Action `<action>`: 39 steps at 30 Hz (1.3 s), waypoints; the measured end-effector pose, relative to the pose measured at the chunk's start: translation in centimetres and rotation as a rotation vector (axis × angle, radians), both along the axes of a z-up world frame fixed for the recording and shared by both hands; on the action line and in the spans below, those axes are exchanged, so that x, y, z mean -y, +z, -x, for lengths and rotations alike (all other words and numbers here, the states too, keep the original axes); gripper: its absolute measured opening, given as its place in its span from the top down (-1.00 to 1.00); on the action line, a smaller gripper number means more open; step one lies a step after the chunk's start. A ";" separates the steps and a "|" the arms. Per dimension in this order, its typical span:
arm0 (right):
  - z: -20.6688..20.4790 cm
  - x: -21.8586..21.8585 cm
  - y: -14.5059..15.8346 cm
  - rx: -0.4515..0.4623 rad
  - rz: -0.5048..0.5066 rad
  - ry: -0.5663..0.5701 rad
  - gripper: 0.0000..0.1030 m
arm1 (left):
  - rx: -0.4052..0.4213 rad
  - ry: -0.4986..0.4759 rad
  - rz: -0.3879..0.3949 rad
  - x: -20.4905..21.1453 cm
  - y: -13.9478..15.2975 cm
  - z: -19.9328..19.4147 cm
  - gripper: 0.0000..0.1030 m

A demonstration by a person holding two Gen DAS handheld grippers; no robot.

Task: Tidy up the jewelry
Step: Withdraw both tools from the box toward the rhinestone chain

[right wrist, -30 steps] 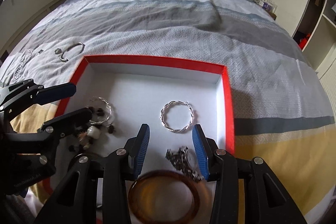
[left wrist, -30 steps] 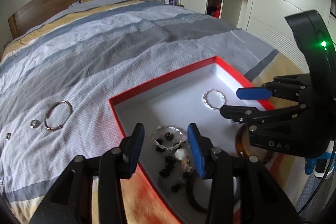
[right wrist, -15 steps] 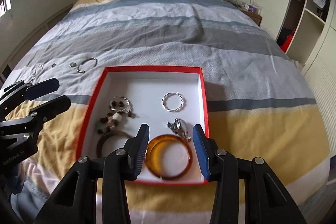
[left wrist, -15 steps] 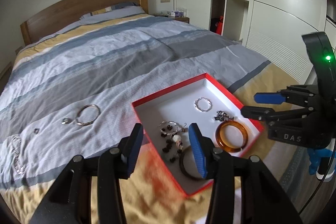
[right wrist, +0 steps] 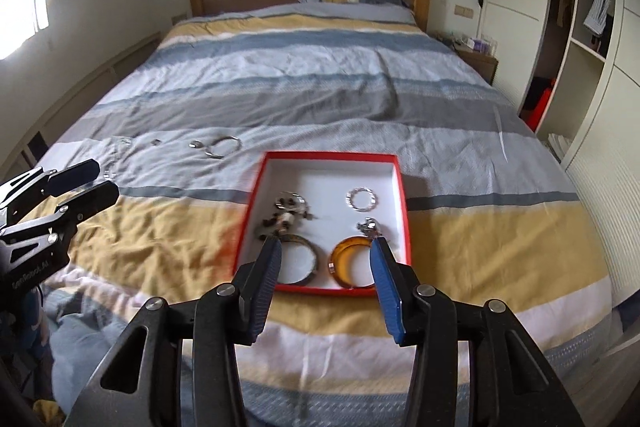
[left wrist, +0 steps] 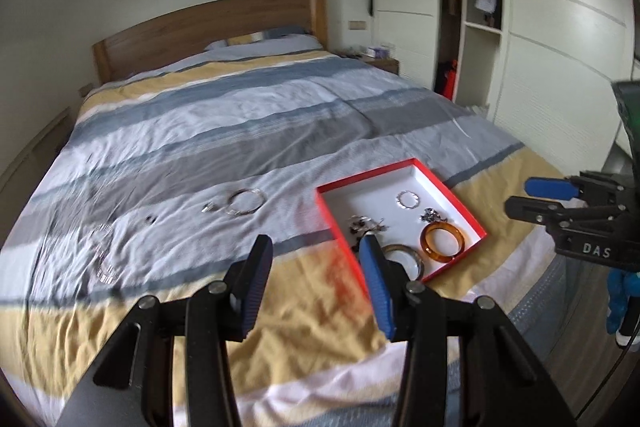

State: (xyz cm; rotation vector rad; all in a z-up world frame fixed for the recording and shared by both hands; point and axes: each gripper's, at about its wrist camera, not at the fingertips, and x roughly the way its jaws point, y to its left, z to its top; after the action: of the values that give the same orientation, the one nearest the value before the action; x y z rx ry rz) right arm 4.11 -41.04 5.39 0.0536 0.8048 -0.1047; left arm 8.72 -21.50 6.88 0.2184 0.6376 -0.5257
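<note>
In the left wrist view, the left gripper (left wrist: pixel 316 291) is seen at lower centre with its jaws parted and nothing between them; the red box (left wrist: pixel 338 223) lies right of centre on the bed (left wrist: pixel 240 115), holding an amber bangle (left wrist: pixel 442 247), a dark bangle (left wrist: pixel 402 259), a twisted silver ring (left wrist: pixel 408 199) and a tangle of beads (left wrist: pixel 364 227), while a silver bangle (left wrist: pixel 246 203) and a pale chain (left wrist: pixel 104 251) are left on the cover, centre and lower left. The chain is blurred against the pale stripe and could be overlooked, or dragged with a pinch of fabric. In the right wrist view, the right gripper (right wrist: pixel 324 283), its jaws just widened and empty, is framed at lower centre before the box (right wrist: pixel 332 157), with the silver bangle (right wrist: pixel 224 146) upper left of it. On the soft cover the light box could be tipped by a careless press, and the beads snagged
</note>
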 end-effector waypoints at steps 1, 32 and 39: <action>0.5 -0.6 0.4 0.007 0.004 0.009 0.09 | 0.002 0.015 0.009 -1.0 0.1 0.4 0.15; -18.8 -14.9 -7.7 -0.083 -0.061 0.186 -0.13 | -0.161 0.517 0.059 -26.3 -10.0 -15.5 -0.06; -26.3 -16.3 -11.0 -0.108 -0.061 0.228 0.03 | -0.185 0.536 0.076 -27.4 -12.1 -21.9 -0.06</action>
State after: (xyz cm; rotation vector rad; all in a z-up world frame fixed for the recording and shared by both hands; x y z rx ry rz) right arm 30.45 -24.74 -5.59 0.0130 0.9161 0.1337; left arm 30.65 5.86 -5.23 -0.0773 0.8194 -0.0524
